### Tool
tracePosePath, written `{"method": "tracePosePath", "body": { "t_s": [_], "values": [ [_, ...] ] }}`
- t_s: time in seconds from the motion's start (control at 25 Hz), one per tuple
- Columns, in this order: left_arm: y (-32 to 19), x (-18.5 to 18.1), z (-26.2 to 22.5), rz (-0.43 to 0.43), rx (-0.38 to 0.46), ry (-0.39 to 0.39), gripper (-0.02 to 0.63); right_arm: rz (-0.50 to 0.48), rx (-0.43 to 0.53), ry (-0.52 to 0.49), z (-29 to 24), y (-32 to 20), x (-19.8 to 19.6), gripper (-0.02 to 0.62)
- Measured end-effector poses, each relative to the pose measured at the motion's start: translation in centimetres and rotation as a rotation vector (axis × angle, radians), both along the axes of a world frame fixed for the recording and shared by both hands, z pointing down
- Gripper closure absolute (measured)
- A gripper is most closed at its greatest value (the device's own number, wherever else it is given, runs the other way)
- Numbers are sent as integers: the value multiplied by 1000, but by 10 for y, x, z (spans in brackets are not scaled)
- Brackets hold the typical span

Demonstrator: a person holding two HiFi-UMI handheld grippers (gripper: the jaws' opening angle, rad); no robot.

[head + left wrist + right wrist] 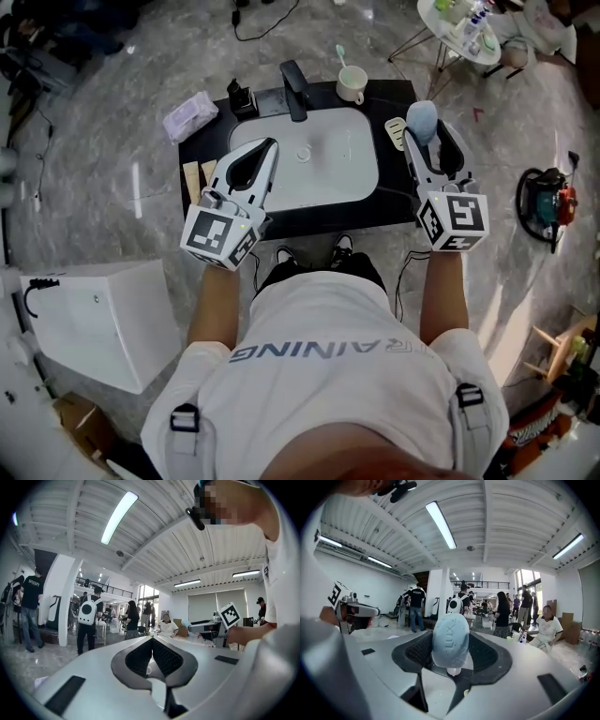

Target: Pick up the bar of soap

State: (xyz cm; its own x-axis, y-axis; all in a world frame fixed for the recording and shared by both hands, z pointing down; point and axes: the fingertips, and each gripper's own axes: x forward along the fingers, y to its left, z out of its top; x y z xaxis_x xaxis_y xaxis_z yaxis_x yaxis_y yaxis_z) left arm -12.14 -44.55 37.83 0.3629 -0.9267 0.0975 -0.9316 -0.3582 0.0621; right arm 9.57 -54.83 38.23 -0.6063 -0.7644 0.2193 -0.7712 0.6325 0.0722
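Right gripper (427, 132) of mine clenches the pale blue bar of soap (450, 638), centre frame there and upper right in the head view over the black counter (398, 94), stiff, light, probably slick, best pressed on its broad faces; my left gripper (152, 640) is closed, empty.

Your bare forearms (214, 300) reach forward side by side. Your left gripper (270, 145) points ahead with its jaws closed together on nothing. Your right gripper (425, 129) clamps the bar of soap (450, 639) upright between its jaws.
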Motion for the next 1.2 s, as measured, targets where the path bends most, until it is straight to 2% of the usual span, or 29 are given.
{"method": "tracePosePath", "body": {
  "t_s": [0.24, 0.44, 1.2],
  "values": [
    [13, -2, -16, 16, 43, -29, 597, -28, 92, -39, -40, 27, -7, 347],
    [24, -10, -27, 12, 69, -25, 595, -40, 140, -22, -58, 44, -13, 347],
    [33, -11, -39, 0, 95, -22, 597, -63, 149, -23, -65, 54, -15, 347]
  ]
}}
